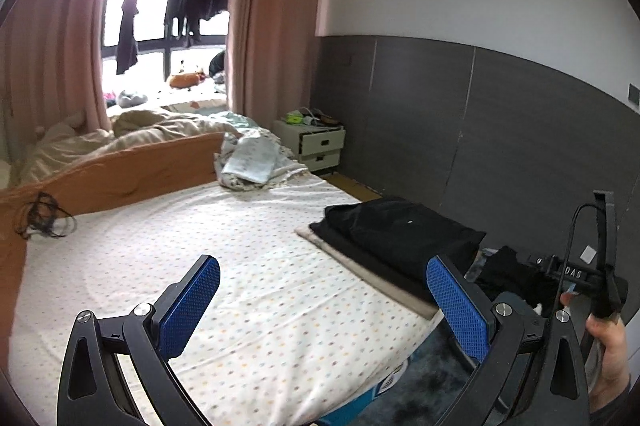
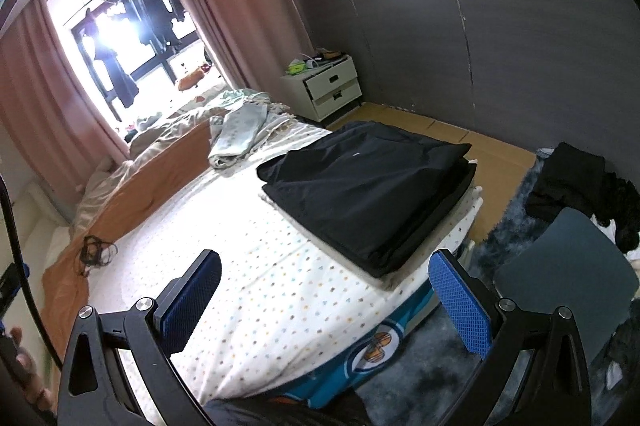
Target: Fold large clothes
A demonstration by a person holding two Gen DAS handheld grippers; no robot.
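Both tools are held up over the bed with nothing between their pads: the left gripper [image 1: 323, 290] is spread wide, and the right gripper [image 2: 325, 290] is spread just as wide, neither touching any cloth.

On the dotted sheet of the mattress [image 2: 256, 290], near its right edge and toward the near right corner, lies a stack of folded black garments [image 2: 368, 185], squared up and resting on a pale folded piece [image 2: 404, 276] whose edge shows beneath. That part looks done. The middle of the mattress is bare, so no garment is laid out for folding at present.

What seems left is the heap of dark clothes [image 2: 580, 181] on the floor beyond the right edge of the bed, loose and unfolded. A crumpled light bedding bundle [image 2: 240, 133] sits at the far edge; whether it belongs to the job I cannot tell.

My reading: between items, with the next piece to be fetched from the floor heap
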